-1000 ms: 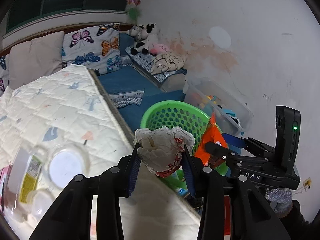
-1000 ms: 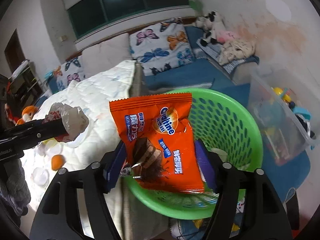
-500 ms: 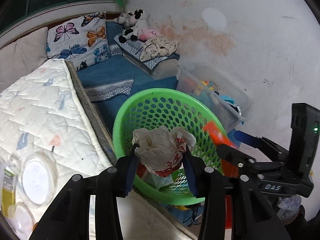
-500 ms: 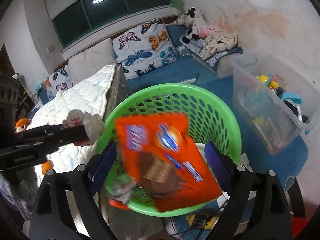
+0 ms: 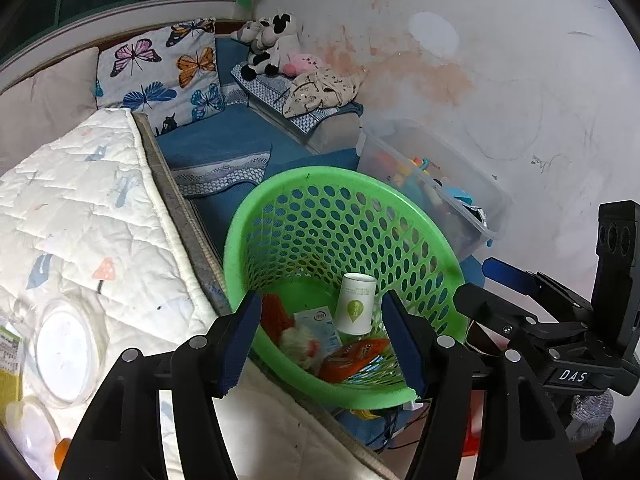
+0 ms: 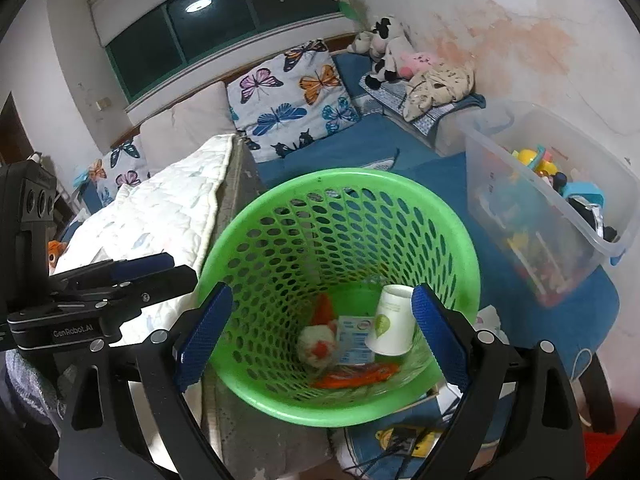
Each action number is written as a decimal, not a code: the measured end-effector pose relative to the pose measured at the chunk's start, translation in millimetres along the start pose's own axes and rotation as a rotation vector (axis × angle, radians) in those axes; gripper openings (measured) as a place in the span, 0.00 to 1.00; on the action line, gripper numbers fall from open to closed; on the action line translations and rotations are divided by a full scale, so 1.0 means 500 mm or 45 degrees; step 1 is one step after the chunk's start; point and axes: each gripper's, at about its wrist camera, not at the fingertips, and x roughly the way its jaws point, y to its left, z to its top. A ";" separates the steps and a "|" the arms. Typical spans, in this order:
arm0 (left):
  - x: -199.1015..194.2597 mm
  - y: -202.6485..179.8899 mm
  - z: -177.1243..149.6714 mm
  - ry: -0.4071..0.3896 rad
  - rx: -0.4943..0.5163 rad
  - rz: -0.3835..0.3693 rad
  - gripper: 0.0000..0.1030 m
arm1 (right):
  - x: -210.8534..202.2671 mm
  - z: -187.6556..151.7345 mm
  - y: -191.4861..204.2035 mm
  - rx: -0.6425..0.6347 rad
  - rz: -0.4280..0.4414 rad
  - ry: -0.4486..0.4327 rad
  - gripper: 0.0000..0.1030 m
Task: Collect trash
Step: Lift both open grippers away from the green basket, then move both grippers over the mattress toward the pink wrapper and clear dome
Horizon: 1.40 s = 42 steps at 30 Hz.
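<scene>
Moved since before: both my loads have dropped; the crumpled wad point(image 5: 298, 342) that sat in my left tongs point(image 5: 320, 336) and the orange snack packet point(image 5: 354, 354) from my right tongs point(image 6: 320, 330) now lie in the bottom of the green basket point(image 5: 280, 196).
Left tongs: jaws have just been opening, now spread, nothing between them; they hang over the near rim of the basket.
Right tongs: jaws have just been opening, now spread wide and bare, also over the basket mouth.
Basket contents: wad, packet, a paper cup point(image 6: 394, 320) lying tipped against the wall, and a small flat carton point(image 6: 354, 338) beside it.
Trash left: on the bed quilt point(image 5: 80, 220) at my left I see a clear plastic lid or tub point(image 5: 64, 352), a yellow-labelled pack point(image 5: 10, 364) and something small and orange point(image 5: 62, 450) near the frame edge.
Handling, my guess: all of it looks light. The clear tub looks thin and springy, likely slick, so I would pinch its rim rather than its flat face. A packet is soft and crinkly; take it by a sealed edge or bunch the middle.
Risk: the soft quilt may give under the tongs, so a thin item could slide instead of lifting.
Not trash: the clear toy bin point(image 6: 552, 216) by the wall stays.
</scene>
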 end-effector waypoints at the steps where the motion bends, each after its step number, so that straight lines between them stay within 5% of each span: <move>1: -0.009 0.002 -0.003 -0.010 -0.002 0.007 0.59 | -0.001 -0.001 0.003 -0.002 0.005 0.000 0.88; 13: -0.132 0.070 -0.045 -0.110 -0.042 0.126 0.59 | -0.009 -0.016 0.086 -0.046 0.087 0.008 0.88; 21: -0.229 0.186 -0.096 -0.155 -0.146 0.255 0.59 | 0.002 -0.028 0.166 -0.102 0.158 0.036 0.89; 42: -0.413 0.443 -0.236 -0.229 -0.407 0.464 0.59 | 0.050 -0.170 0.542 -0.510 0.513 0.246 0.90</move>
